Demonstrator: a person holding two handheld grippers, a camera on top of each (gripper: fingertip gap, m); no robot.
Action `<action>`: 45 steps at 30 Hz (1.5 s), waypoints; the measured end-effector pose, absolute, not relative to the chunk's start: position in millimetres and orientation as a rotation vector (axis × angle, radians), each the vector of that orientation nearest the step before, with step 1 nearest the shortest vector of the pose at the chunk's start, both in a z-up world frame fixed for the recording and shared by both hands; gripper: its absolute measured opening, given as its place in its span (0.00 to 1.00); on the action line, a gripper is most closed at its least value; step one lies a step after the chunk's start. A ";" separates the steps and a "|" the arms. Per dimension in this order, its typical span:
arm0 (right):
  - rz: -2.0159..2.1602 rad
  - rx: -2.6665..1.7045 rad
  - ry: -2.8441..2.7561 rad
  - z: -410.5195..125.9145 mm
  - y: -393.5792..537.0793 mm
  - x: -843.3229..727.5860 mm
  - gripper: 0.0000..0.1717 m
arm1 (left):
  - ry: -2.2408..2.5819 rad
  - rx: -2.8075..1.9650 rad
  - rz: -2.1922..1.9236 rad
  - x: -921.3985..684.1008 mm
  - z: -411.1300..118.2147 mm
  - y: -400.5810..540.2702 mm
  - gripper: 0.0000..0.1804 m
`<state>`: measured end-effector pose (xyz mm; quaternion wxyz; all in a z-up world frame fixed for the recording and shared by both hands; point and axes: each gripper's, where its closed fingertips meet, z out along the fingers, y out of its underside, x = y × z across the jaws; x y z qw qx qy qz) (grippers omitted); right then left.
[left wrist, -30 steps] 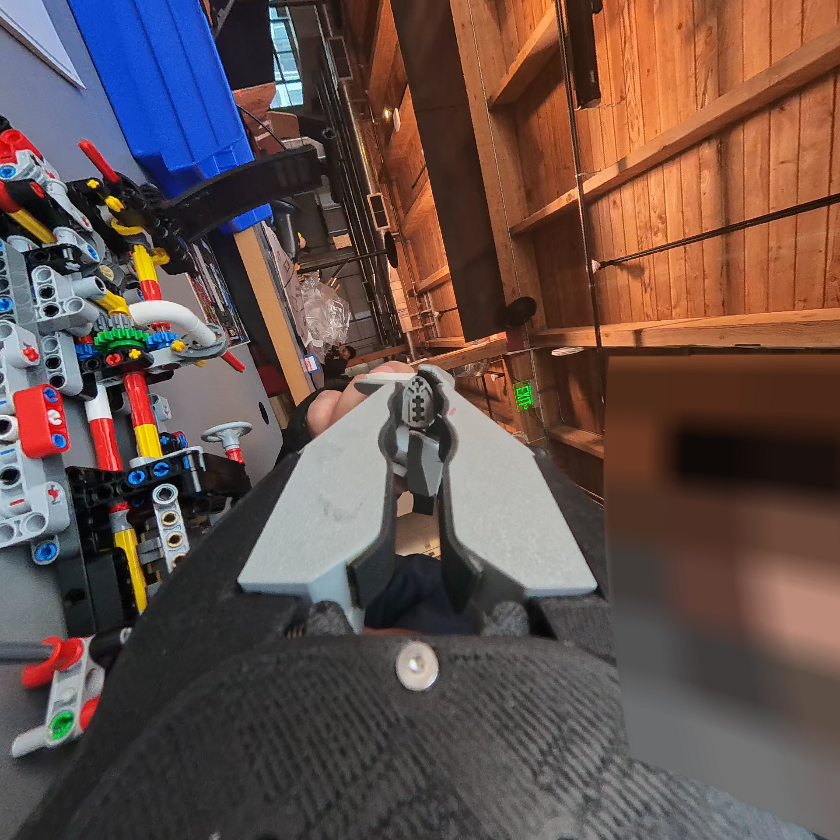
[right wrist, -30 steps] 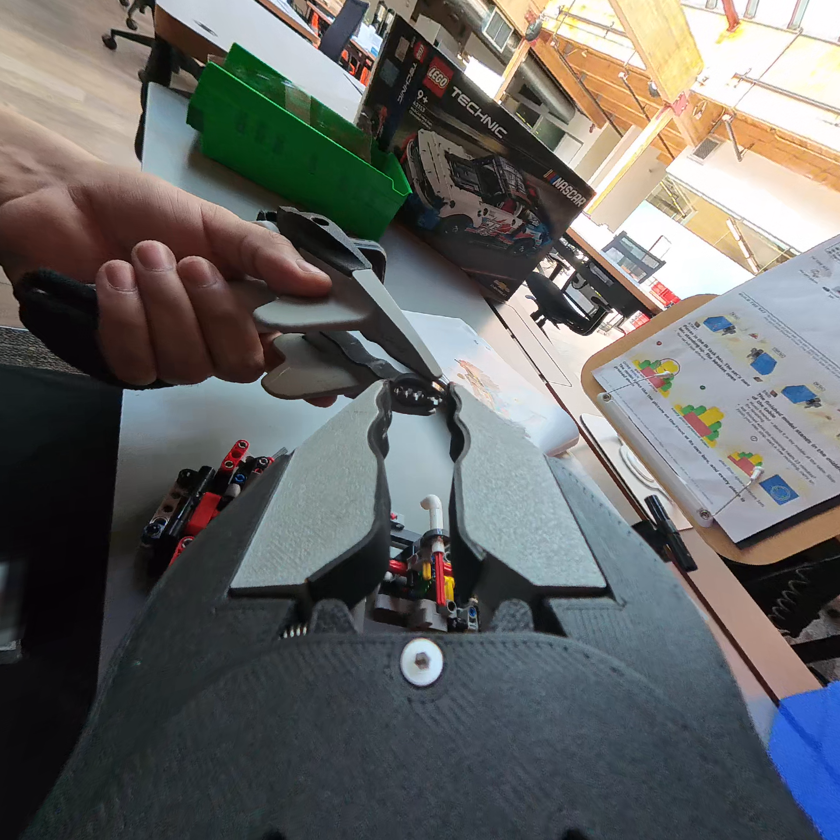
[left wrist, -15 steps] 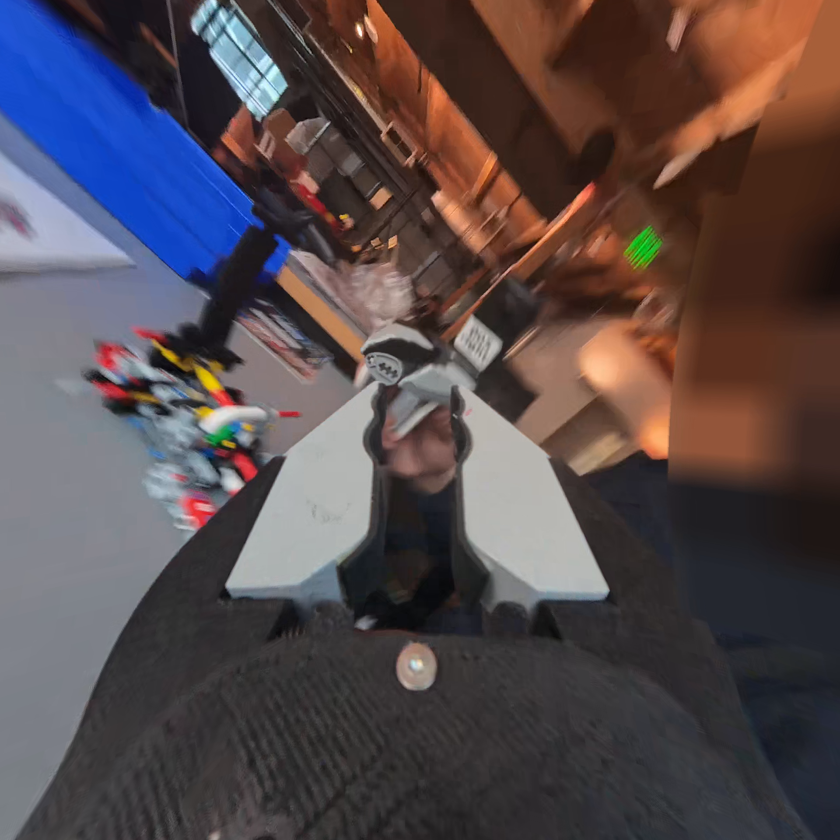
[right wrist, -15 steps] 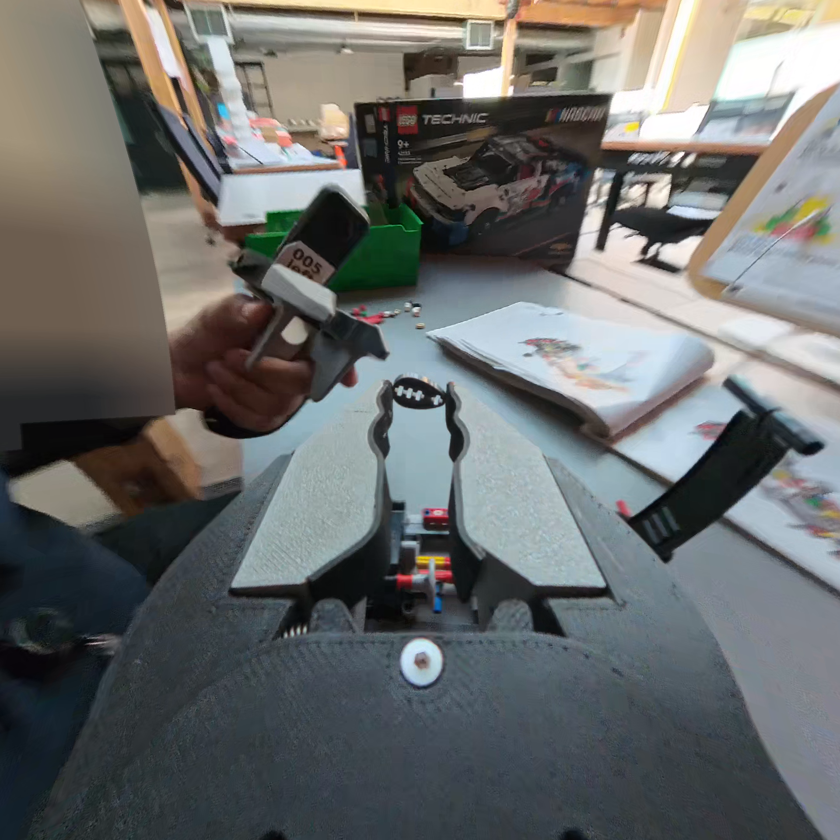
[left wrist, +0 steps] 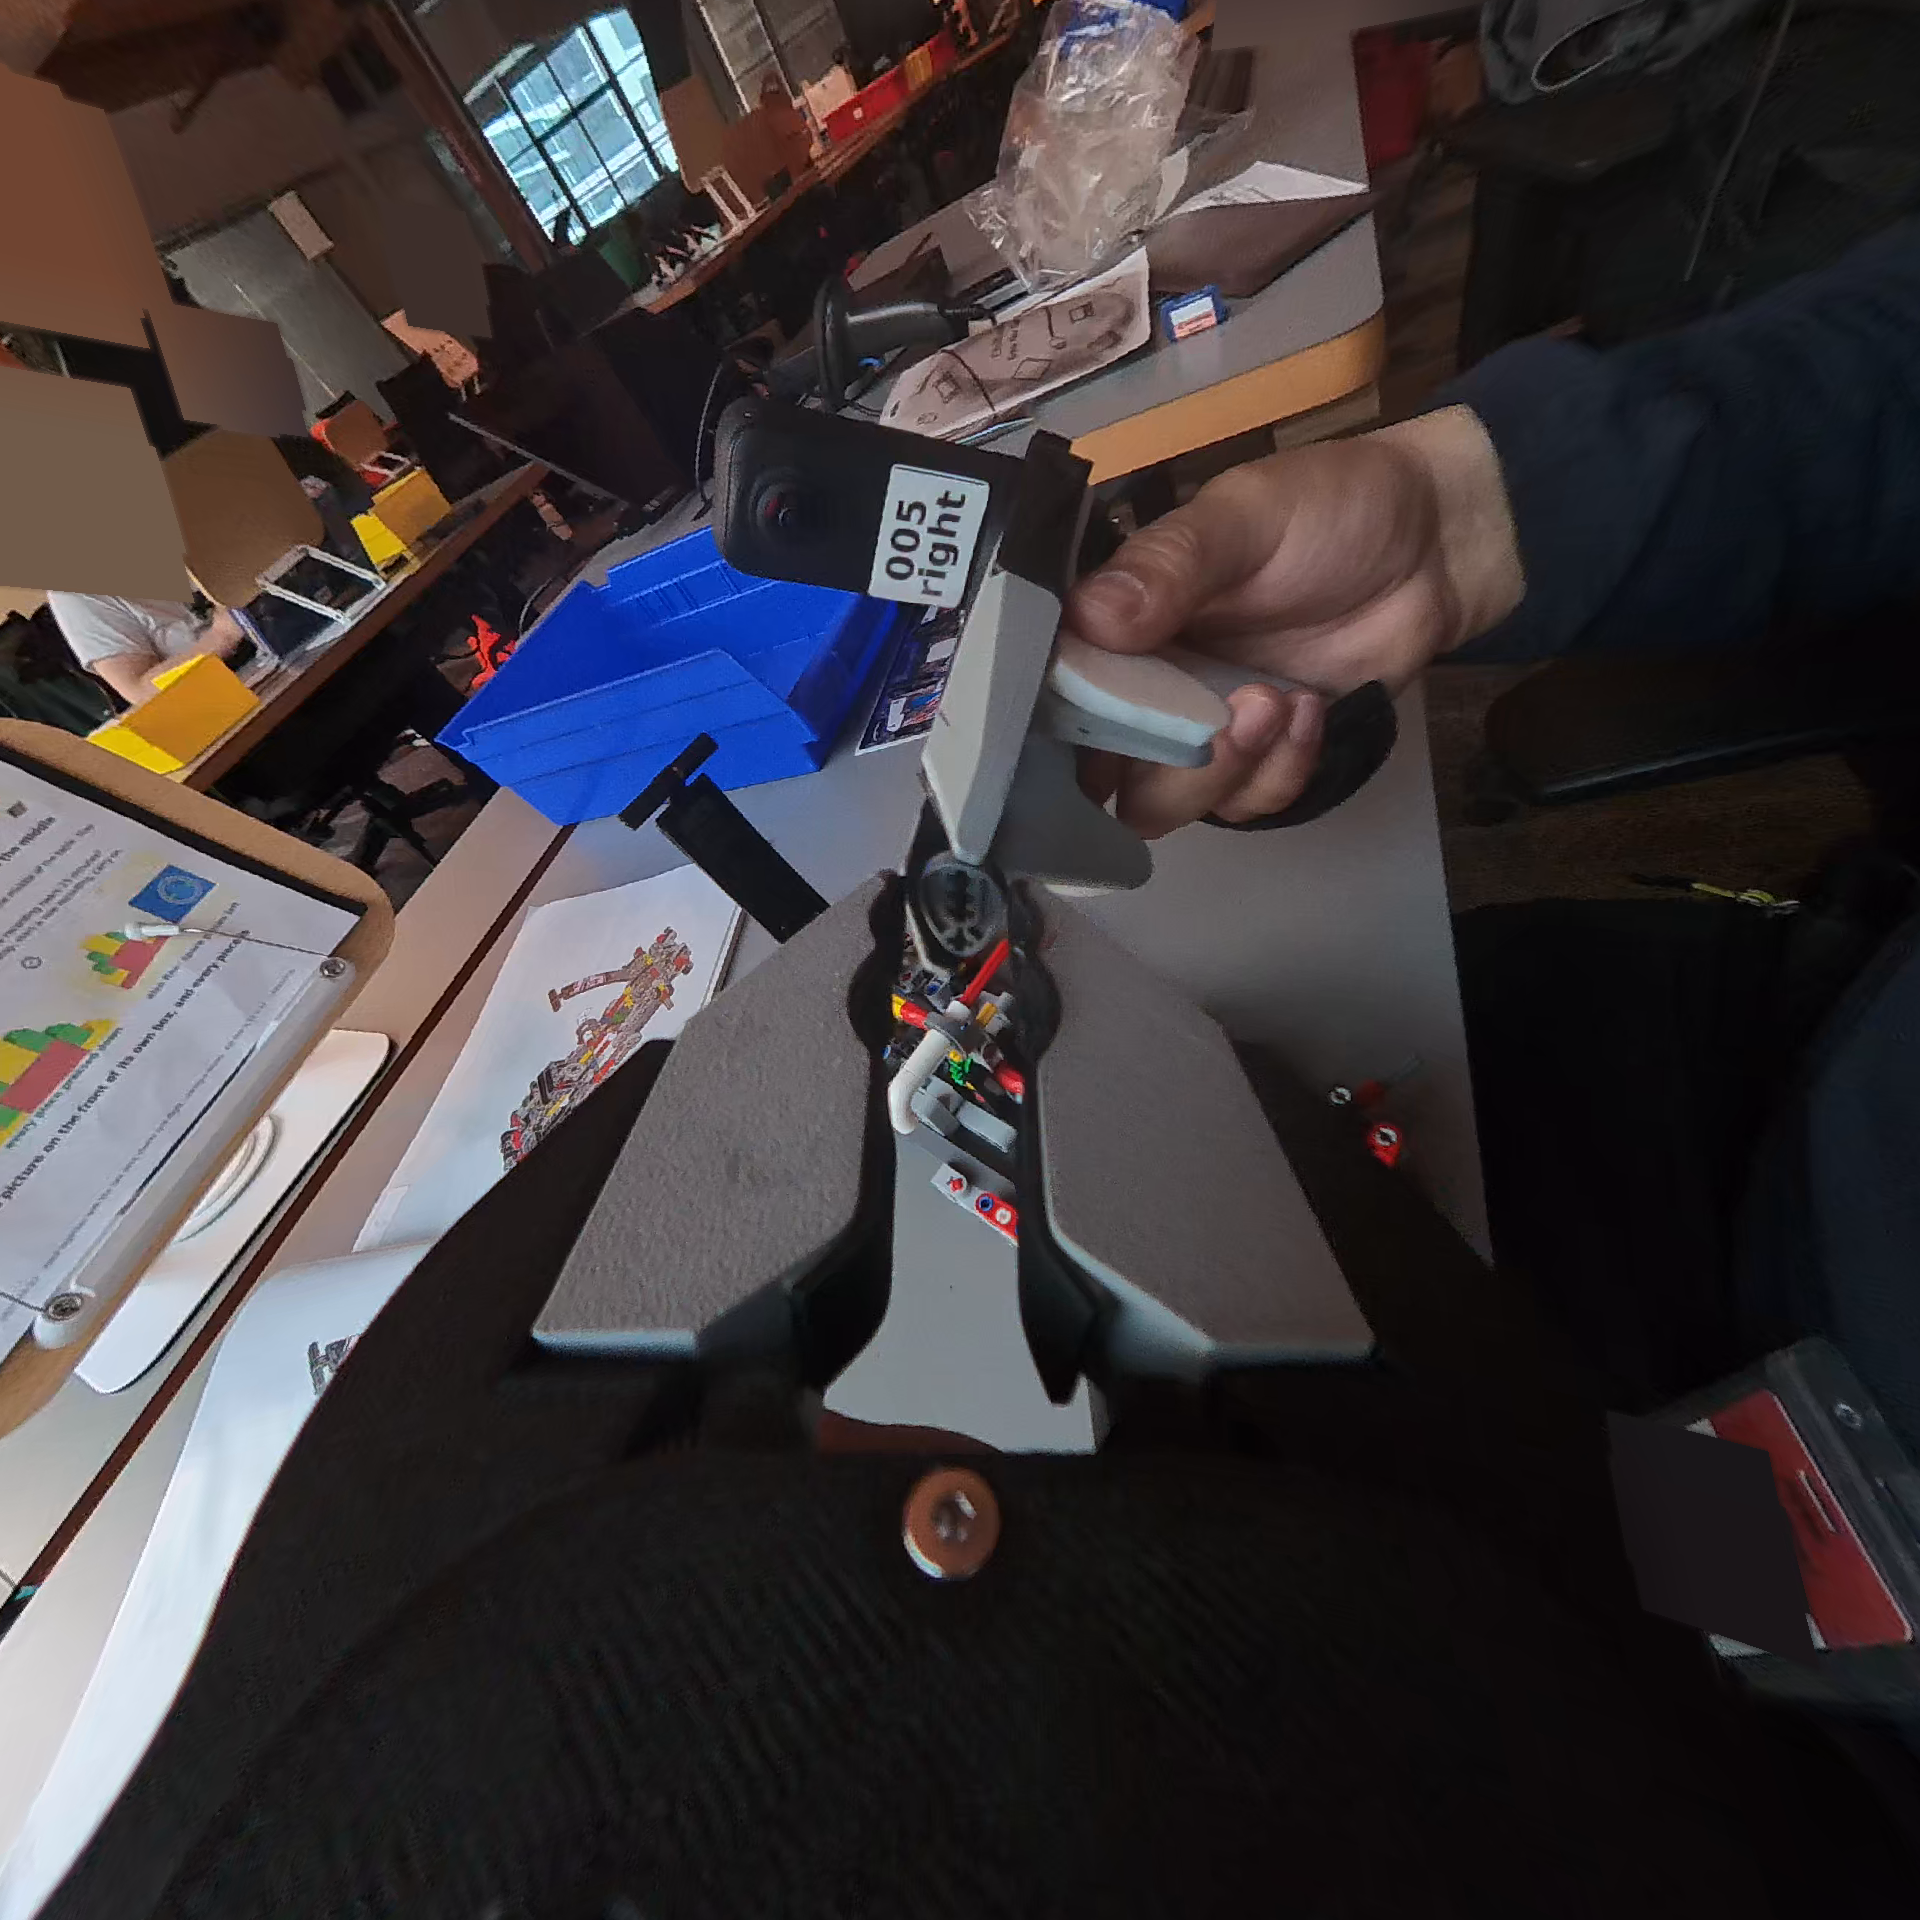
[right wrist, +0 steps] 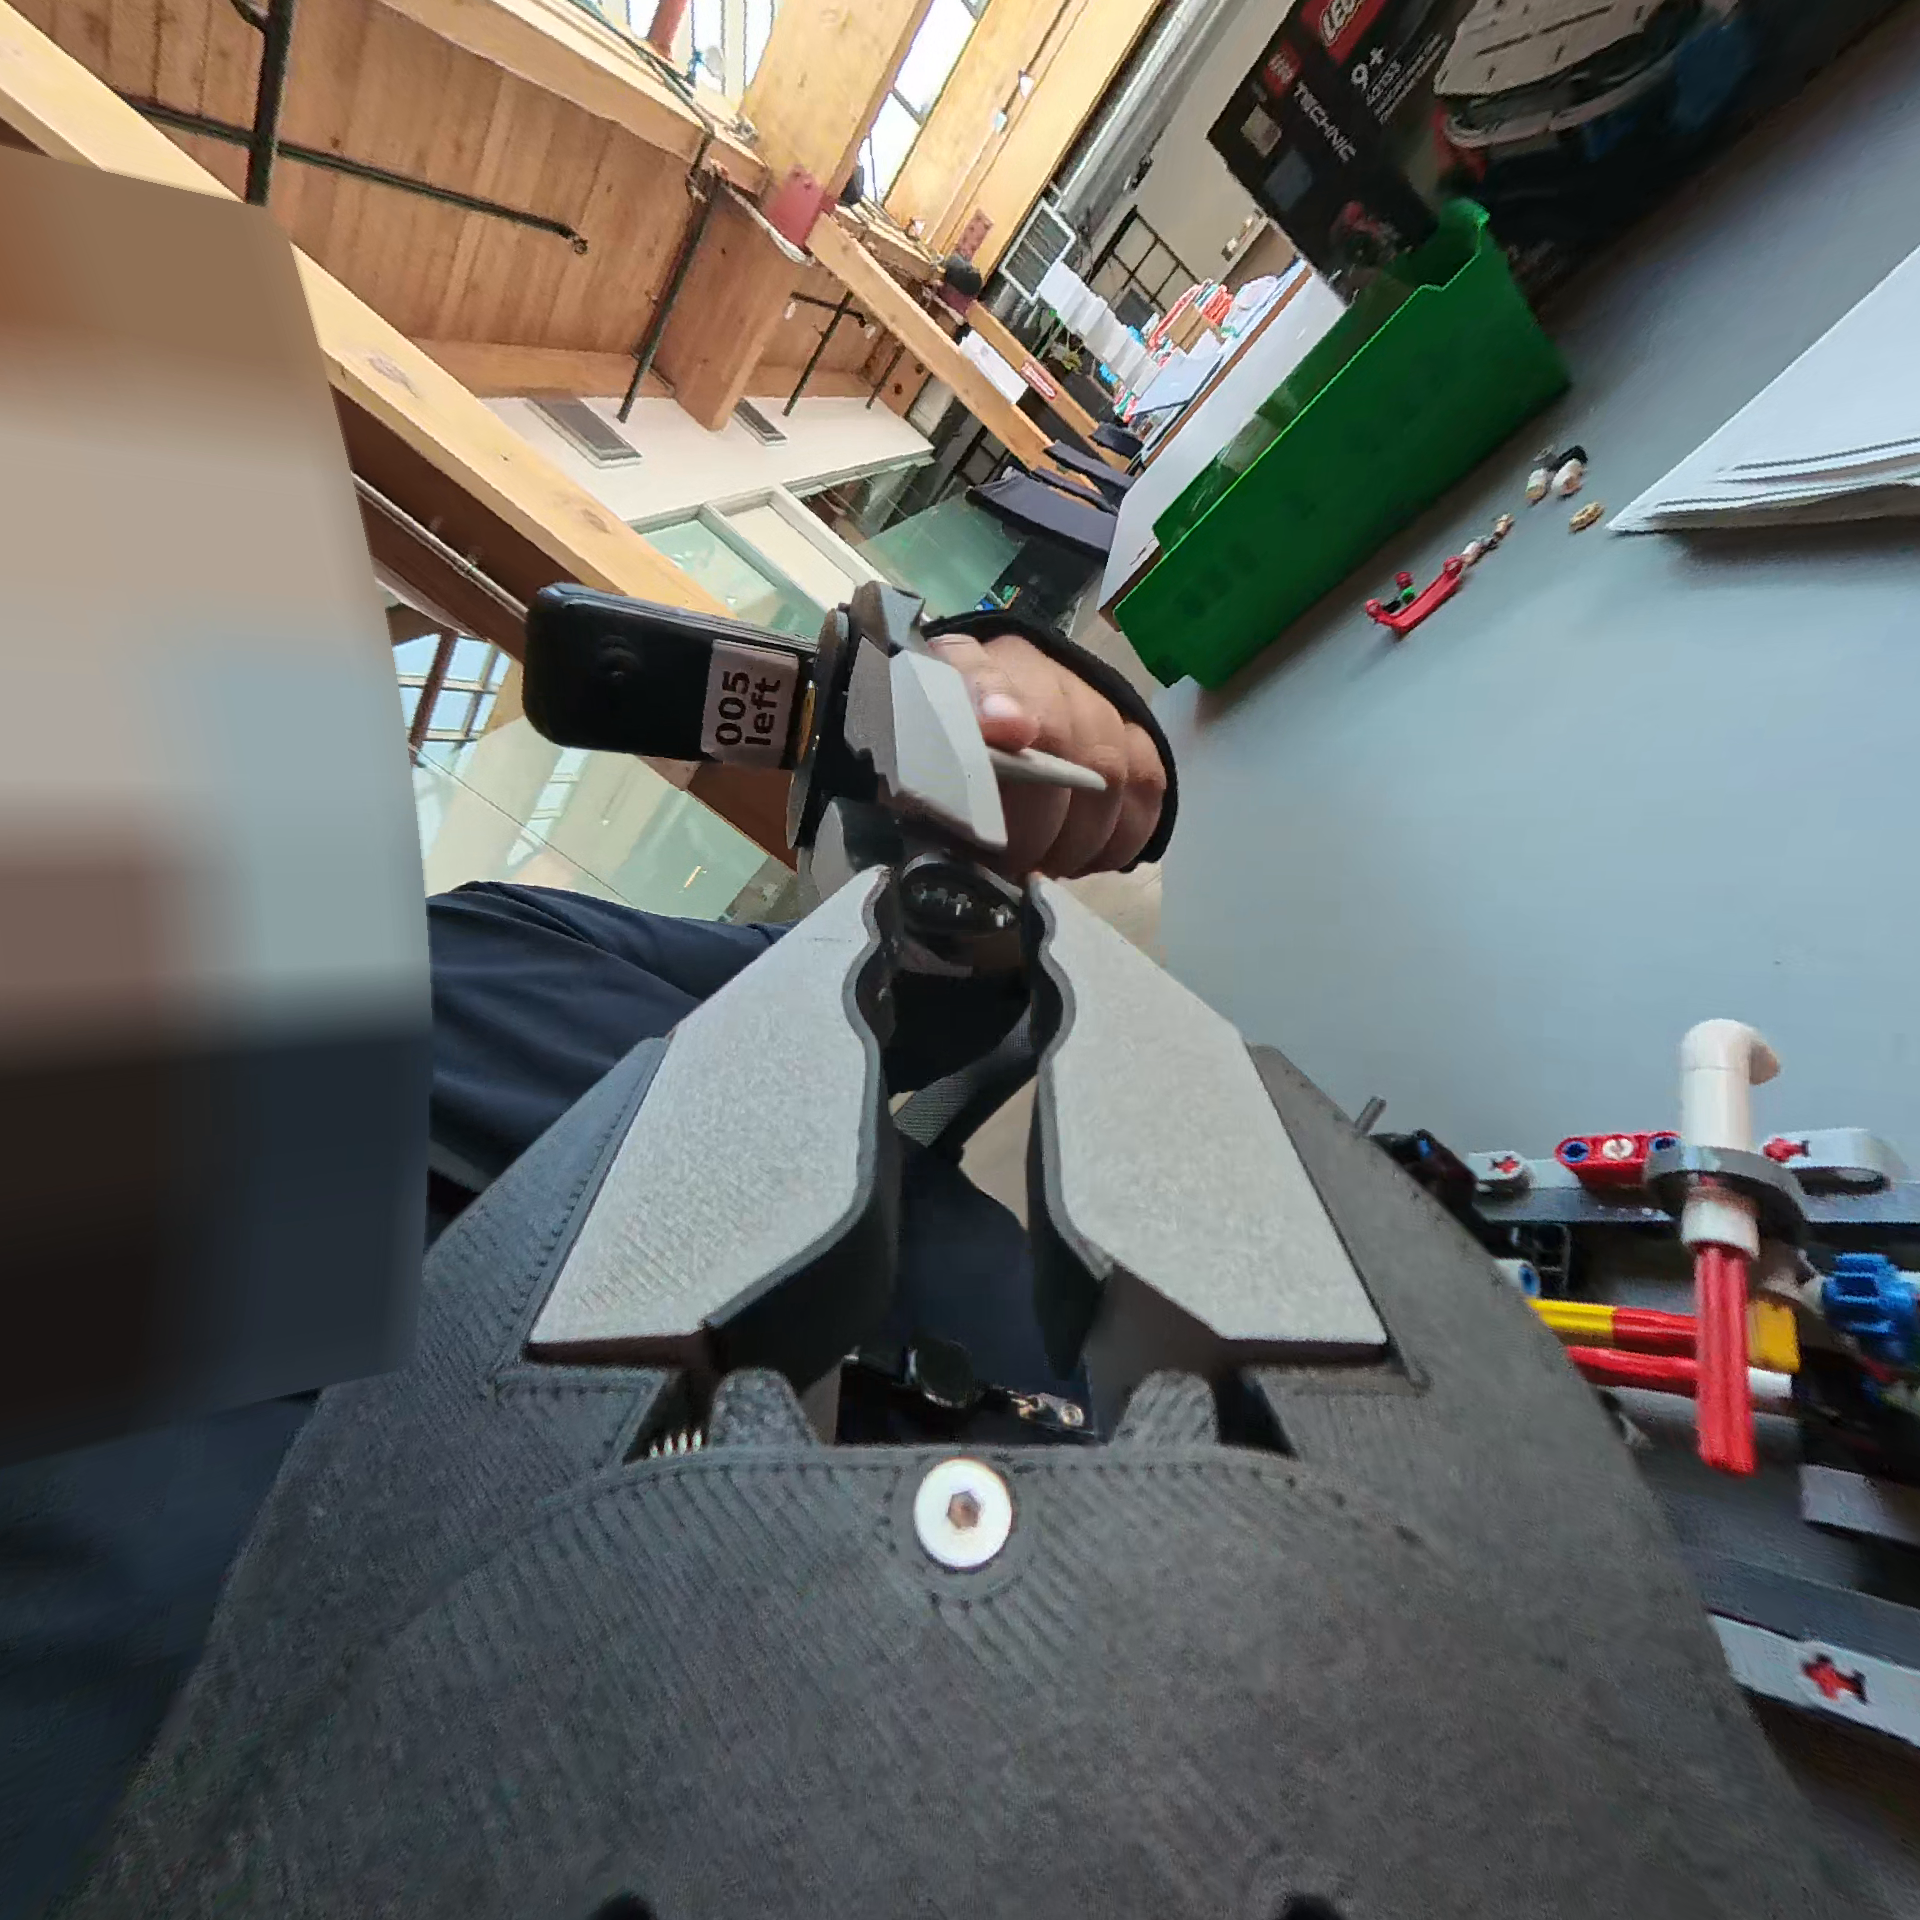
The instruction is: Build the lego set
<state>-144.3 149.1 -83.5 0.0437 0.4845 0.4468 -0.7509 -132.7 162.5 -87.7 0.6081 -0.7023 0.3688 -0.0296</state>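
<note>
A small dark grey round piece (left wrist: 956,920) (right wrist: 951,914), pierced with cross-shaped holes, is held in the air above the table (left wrist: 1299,935), at the spot where the two tools meet tip to tip. The left hand-held gripper (left wrist: 956,916) is clenched on it, its dark pads appearing to press on the piece's two sides. The right hand-held gripper (right wrist: 954,920) is likewise closed on the same piece, which fills the gap between its fingertips. The right one is carried by a hand (left wrist: 1299,613) coming in from the far right. The piece is judged to be light, stiff, hard plastic, smooth enough to slip or twist out if pinched off-centre. It is best taken across its rim, with the pads square to it. It is not thought fragile, though it is small and easily dropped. Directly below, on the table, a many-coloured brick-built model (left wrist: 956,1049) (right wrist: 1714,1247) can be seen. A blue bin (left wrist: 665,675) stands on the far left and a green bin (right wrist: 1351,468) farther off.
</note>
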 end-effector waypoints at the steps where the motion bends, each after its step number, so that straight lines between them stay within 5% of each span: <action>1: -2.286 1.482 1.360 -84.0 148.0 -144.5 0.12 | 0.864 -1.623 -0.080 -131.6 -88.7 161.7 0.07; 12: -2.370 1.516 1.564 -85.9 161.2 -132.8 0.16 | 0.559 -1.671 -0.524 -141.3 -82.6 161.5 0.07; 17: -2.145 1.609 2.423 -100.4 163.2 -127.1 0.19 | 0.233 -1.680 -1.249 -147.6 -85.7 157.6 0.07; 23: -1.677 1.423 3.434 -98.2 151.9 -142.6 0.19 | 0.169 -1.649 -1.543 -142.1 -90.7 153.8 0.08; 32: -1.324 1.015 3.879 -103.1 138.7 -145.4 0.13 | 0.309 -1.678 -1.581 -127.8 -94.7 145.7 0.07; 40: -1.248 0.949 3.982 -98.6 155.1 -138.6 0.11 | 0.274 -1.704 -1.616 -120.6 -91.5 163.4 0.07; 42: -1.209 1.003 4.016 -96.4 166.8 -137.3 0.01 | 0.257 -1.706 -1.590 -122.8 -90.2 173.3 0.08; 45: -1.306 1.107 3.965 -93.4 173.9 -134.4 0.01 | 0.277 -1.719 -1.533 -119.8 -88.4 181.2 0.08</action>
